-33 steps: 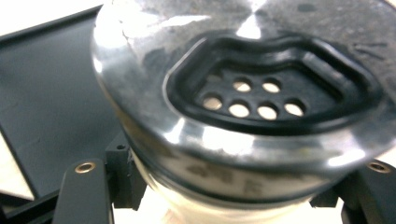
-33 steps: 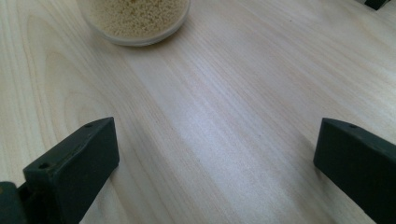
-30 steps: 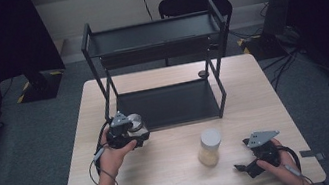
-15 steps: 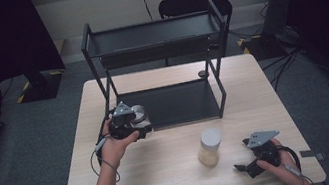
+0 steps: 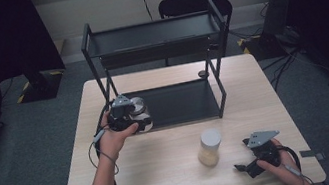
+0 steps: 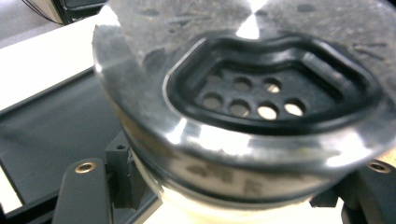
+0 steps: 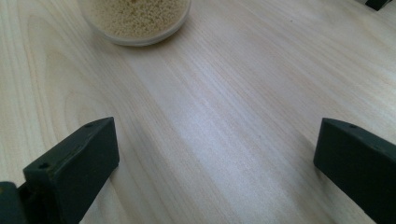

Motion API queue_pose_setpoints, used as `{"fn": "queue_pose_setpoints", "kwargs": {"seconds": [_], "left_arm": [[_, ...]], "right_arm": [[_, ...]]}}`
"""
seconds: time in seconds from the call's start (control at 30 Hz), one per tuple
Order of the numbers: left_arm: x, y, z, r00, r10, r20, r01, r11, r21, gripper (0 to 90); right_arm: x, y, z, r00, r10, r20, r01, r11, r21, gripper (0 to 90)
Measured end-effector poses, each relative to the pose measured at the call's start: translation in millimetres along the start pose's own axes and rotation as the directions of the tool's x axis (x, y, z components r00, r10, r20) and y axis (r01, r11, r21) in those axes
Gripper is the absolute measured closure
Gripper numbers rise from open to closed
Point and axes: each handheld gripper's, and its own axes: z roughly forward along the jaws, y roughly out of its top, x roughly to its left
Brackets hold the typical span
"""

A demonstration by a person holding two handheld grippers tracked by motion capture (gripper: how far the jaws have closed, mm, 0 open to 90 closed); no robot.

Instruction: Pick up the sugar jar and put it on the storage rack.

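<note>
Jaws clamped on tilted shaker jar (image 5: pixel 138 111)

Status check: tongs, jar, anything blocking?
Left tongs shut on shaker jar at rack's lower shelf. Right tongs open, idle. Path clear.

Two jars are out, one with a shaker lid (image 5: pixel 138 108) between the left gripper's (image 5: pixel 132 120) jaws and one of pale grains (image 5: pixel 210 147) just ahead of the right gripper (image 5: pixel 247 166), beside one black two-tier rack (image 5: pixel 161 52) and one table (image 5: pixel 164 163).
</note>
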Motion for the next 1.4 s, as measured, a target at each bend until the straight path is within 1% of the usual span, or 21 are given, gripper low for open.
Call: {"fn": "queue_pose_setpoints", "kwargs": {"seconds": [0.03,0.07,0.17,0.3,0.4,0.57,0.63,0.73,0.83,0.93,1.03,1.1,1.2,1.4], "left_arm": [[0.0,0.0,0.0,1.0000,0.000,0.000,0.000,1.0000,0.000,30.4],[-0.5,3.8,-0.2,1.0000,0.006,-0.002,-0.006,1.0000,0.001,30.4],[1.8,7.8,-0.4,0.9999,-0.005,0.014,0.005,1.0000,-0.007,30.4],[2.5,14.7,-0.8,0.9998,-0.006,0.019,0.006,0.9999,-0.011,30.4],[1.5,21.4,-1.1,1.0000,0.001,0.008,-0.001,1.0000,-0.003,30.4],[2.9,27.8,-1.5,1.0000,-0.001,0.007,0.001,1.0000,-0.002,30.4],[3.3,30.3,-2.3,1.0000,0.004,0.005,-0.004,1.0000,0.002,30.4],[5.5,32.2,-3.9,0.9999,-0.009,0.012,0.009,0.9999,-0.011,30.4],[5.2,38.7,-7.0,1.0000,0.004,0.001,-0.004,1.0000,-0.007,30.4],[6.9,44.9,-11.2,1.0000,0.005,0.001,-0.005,0.9999,-0.011,30.4],[7.6,51.9,-15.3,0.9999,0.016,-0.005,-0.016,0.9998,-0.010,30.4],[8.3,55.0,-17.1,0.9999,0.011,-0.004,-0.011,0.9998,-0.014,30.4],[7.4,61.4,-19.0,0.9997,0.021,-0.015,-0.021,0.9998,-0.008,30.4],[7.4,73.4,-21.1,0.9996,0.024,-0.014,-0.024,0.9997,-0.010,30.4]], "right_arm": [[0.0,0.0,0.0,1.0000,0.000,0.000,0.000,1.000,0.000,0.0],[-0.2,0.0,0.0,1.0000,-0.001,-0.001,0.001,1.000,0.000,0.0],[-0.2,0.0,0.0,1.0000,-0.001,-0.001,0.001,1.000,0.000,0.0],[-0.3,0.0,0.0,1.0000,-0.001,-0.001,0.001,1.000,0.000,0.0],[-0.3,0.0,0.1,1.0000,-0.001,-0.001,0.001,1.000,0.000,0.0],[-0.3,0.1,0.0,1.0000,-0.001,-0.001,0.001,1.000,0.000,0.0],[-0.2,0.0,0.0,1.0000,-0.001,-0.001,0.001,1.000,0.000,0.0],[-0.2,0.1,0.0,1.0000,-0.001,-0.001,0.001,1.000,0.000,0.0],[-0.2,0.1,0.0,1.0000,-0.001,-0.001,0.001,1.000,0.000,0.0],[-0.2,0.1,0.0,1.0000,-0.001,-0.001,0.001,1.000,0.000,0.0],[-0.3,0.1,0.0,1.0000,-0.001,-0.001,0.001,1.000,0.000,0.0],[-0.2,0.1,0.0,1.0000,-0.001,-0.001,0.001,1.000,0.000,0.0],[-0.2,0.1,0.0,1.0000,-0.001,-0.001,0.001,1.000,0.000,0.0],[-0.2,0.1,0.0,1.0000,-0.001,-0.001,0.001,1.000,0.000,0.0]]}}
